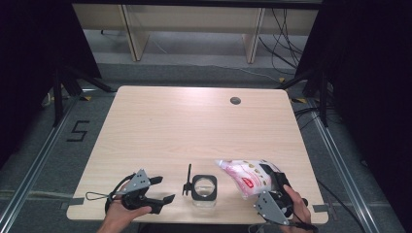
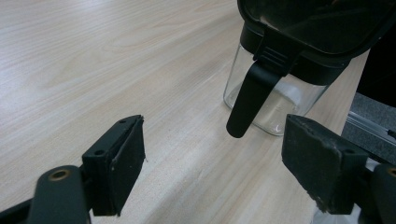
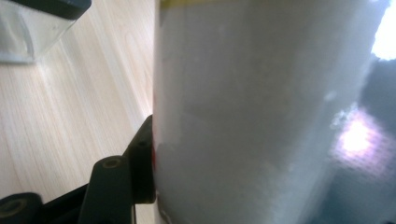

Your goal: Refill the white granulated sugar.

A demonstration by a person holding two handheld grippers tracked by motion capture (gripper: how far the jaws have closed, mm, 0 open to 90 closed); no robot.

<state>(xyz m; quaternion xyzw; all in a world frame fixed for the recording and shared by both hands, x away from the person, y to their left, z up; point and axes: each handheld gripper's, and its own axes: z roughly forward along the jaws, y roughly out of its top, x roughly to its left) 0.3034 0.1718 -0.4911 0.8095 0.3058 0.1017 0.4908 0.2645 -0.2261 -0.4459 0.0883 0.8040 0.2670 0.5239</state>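
While one bag is clamped in the right gripper, one jar waits beside it

At the desk's near edge, the soft, light, crinkly bag is judged best pinched mid-body, as now, held tilted just above the desk; the left gripper's fingers are spread wide and empty. The one glass jar, open-lidded with its latch hanging, is considered fragile

A light wooden table spreads beneath and beyond the jaws, with a round dark cable grommet far ahead near its back edge. Past it stand pale shelf legs and loose cables on grey floor.
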